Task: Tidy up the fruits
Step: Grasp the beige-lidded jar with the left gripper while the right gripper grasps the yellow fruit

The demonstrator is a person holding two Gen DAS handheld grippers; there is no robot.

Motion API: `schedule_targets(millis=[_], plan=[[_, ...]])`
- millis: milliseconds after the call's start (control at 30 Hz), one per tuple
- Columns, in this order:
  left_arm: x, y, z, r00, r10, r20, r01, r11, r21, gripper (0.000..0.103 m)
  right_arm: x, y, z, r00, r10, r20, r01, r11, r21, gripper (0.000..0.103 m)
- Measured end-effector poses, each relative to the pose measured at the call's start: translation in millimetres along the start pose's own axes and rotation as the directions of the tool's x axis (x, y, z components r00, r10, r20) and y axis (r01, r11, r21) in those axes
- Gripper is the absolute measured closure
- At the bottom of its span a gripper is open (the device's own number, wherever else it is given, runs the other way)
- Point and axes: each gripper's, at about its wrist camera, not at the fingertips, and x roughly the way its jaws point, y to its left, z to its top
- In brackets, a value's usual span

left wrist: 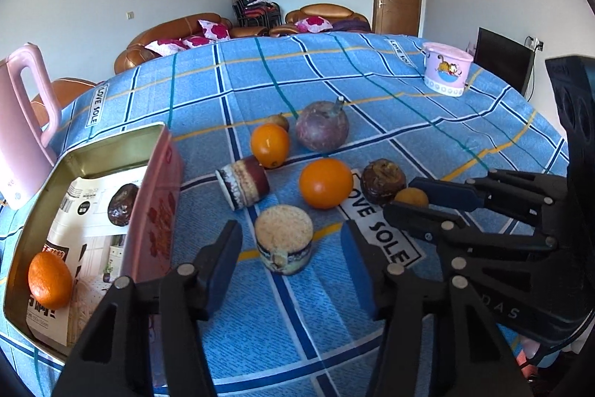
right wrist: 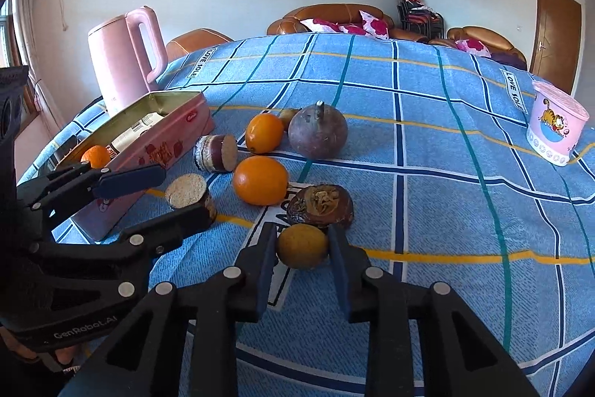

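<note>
Fruit sits on the blue tablecloth (right wrist: 427, 151). The right gripper (right wrist: 302, 248) pinches a small yellow fruit (right wrist: 302, 245). The left gripper (left wrist: 292, 248) stands apart around a small cup (left wrist: 284, 239), not touching. The tin box (left wrist: 158, 181) lies left of both.

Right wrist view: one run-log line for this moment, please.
right gripper: shut on small yellow fruit | left gripper: open around upright cork-topped jar | tin: one orange inside

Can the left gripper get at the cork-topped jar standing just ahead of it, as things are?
Probably yes. The left gripper has the upright jar between its open fingers already, with bare cloth on both sides. The tin sits close on the left but clear of the jar.
</note>
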Motion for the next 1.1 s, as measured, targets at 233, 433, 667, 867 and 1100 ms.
schedule_targets(millis=[233, 433, 667, 867, 1100], plan=[[1.5, 13.9, -1.2, 0.999, -0.041, -0.002, 0.041, 0.996, -0.081, 0.068, -1.9, -1.6, -0.1, 1.0, 0.005, 0.01, -0.005, 1.0, 0.004, 0.073], [-7.3, 15.3, -2.7, 0.998, -0.041, 0.048, 0.045, 0.995, -0.086, 0.068, -7.9, 0.3, -2.3, 0.999, 0.007, 0.046, -0.006, 1.0, -0.008, 0.073], [-19.3, 17.0, -3.8, 0.993, -0.025, 0.118, 0.036, 0.995, -0.09, 0.068, -14.8, 4.5, -3.3, 0.996, 0.007, 0.091, -0.004, 0.999, -0.033, 0.073], [-25.6, 15.5, -4.9, 0.988, -0.023, 0.156, 0.036, 0.996, -0.08, 0.068, -19.4, 5.9, -4.0, 0.993, 0.004, 0.121, 0.001, 0.999, -0.041, 0.073], [-30.6, 15.7, -6.1, 0.982, -0.011, 0.186, 0.027, 0.996, -0.082, 0.068, -25.6, 8.1, -6.1, 0.987, 0.002, 0.159, 0.007, 0.999, -0.053, 0.073]])
